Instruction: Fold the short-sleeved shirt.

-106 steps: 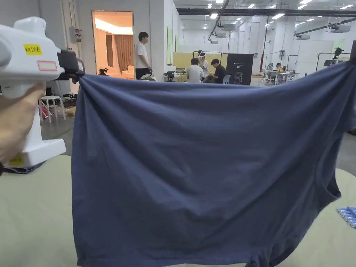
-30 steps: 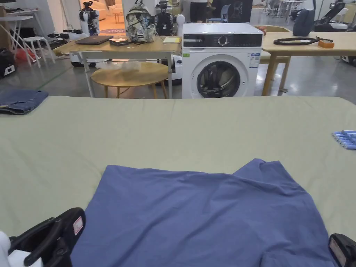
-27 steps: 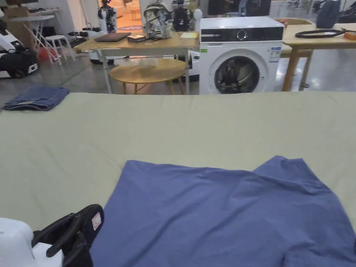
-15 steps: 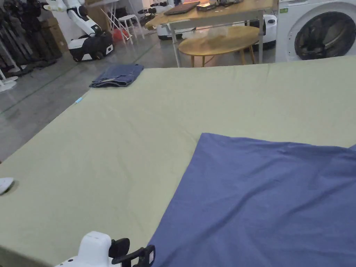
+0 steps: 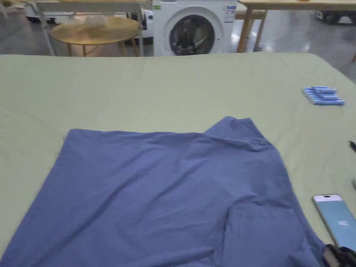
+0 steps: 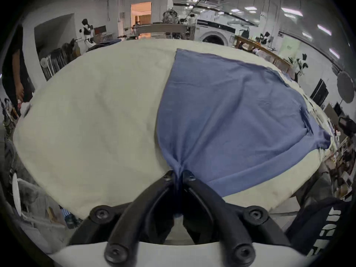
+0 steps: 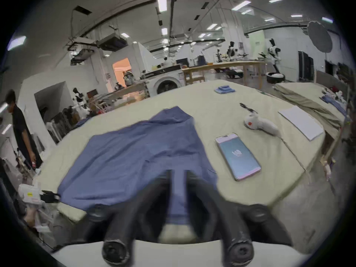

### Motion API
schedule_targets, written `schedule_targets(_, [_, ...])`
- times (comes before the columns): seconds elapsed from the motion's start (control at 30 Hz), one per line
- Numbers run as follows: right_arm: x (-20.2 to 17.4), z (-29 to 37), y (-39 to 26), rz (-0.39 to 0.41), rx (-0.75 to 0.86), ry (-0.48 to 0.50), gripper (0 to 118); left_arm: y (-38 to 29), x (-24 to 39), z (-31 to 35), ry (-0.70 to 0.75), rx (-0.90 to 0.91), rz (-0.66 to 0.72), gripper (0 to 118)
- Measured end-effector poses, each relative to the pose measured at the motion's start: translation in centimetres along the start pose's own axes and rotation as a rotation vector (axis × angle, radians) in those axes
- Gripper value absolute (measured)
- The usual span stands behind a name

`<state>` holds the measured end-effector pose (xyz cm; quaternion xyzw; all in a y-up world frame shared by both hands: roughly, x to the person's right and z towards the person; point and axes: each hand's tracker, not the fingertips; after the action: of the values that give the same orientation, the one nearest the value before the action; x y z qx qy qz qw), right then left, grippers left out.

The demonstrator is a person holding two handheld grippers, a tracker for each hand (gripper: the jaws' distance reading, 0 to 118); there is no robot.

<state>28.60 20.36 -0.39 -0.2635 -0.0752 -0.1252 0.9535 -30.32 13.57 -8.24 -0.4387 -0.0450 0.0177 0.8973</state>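
The blue short-sleeved shirt (image 5: 167, 194) lies spread on the green table cover (image 5: 174, 83), one sleeve (image 5: 240, 130) poking out at its far edge. In the left gripper view my left gripper (image 6: 179, 174) is shut on the shirt's (image 6: 231, 113) bunched near corner at the table's front edge; it is small in the right gripper view, left gripper (image 7: 50, 196). My right gripper (image 7: 178, 173) sits over the shirt's (image 7: 138, 151) other near corner. Its blurred jaws stand a narrow gap apart with flat cloth between them. Its tip, right gripper (image 5: 339, 257), peeks in at the bottom right.
A phone (image 5: 339, 219) lies just right of the shirt. Farther right rest a spare white gripper (image 7: 260, 124) and a white sheet (image 7: 300, 124). Blue items (image 5: 323, 95) sit at the back right. A washing machine (image 5: 189, 29) and round table (image 5: 94, 31) stand beyond.
The shirt, held up in the air between both grippers 3.5 s ago, now lies on the table. The head camera swung left, then back right and downward.
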Motion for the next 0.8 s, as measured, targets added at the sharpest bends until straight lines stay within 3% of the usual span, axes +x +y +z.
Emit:
schedule_targets(0.03, [0.7, -0.5, -0.9, 0.017, -0.036, -0.030, 71, 0.1, 0.0, -0.2, 0.006, -0.005, 0.006, 0])
schedule_targets(0.17, [3.0, -3.4, -4.3, -0.033, -0.181, -0.050, 72, 0.1, 0.5, -0.3, 0.014, -0.009, 0.025, 0])
schedule_targets(0.2, [3.3, -4.0, -4.8, -0.038, -0.207, -0.057, 67, 0.0, 0.5, -0.2, 0.012, -0.005, 0.034, 0])
schedule_targets(0.27, [3.7, -5.2, -5.6, -0.070, -0.260, -0.041, 25, -0.1, 0.2, -0.3, 0.011, -0.004, 0.042, 0])
schedule_targets(0.37, [3.6, -5.3, -6.0, -0.068, -0.243, -0.020, 3, -0.2, 0.2, -0.3, 0.014, -0.002, 0.048, 0])
schedule_targets(0.47, [2.7, -4.7, -4.1, -0.057, -0.218, -0.011, 3, 0.8, -0.1, 0.8, -0.012, -0.004, 0.057, 0])
schedule_targets(0.53, [1.9, -3.9, -1.3, -0.041, -0.150, 0.023, 3, 3.0, -1.2, 2.7, -0.120, 0.119, 0.154, 0])
schedule_targets(0.6, [1.7, -4.9, 1.6, -0.035, -0.104, 0.070, 3, 6.4, -1.9, 3.0, -0.101, 0.179, 0.158, 0])
schedule_targets(0.8, [1.3, -15.2, 8.5, 0.025, -0.139, 0.094, 3, 18.0, -3.4, -3.4, -0.170, 0.211, 0.141, 0])
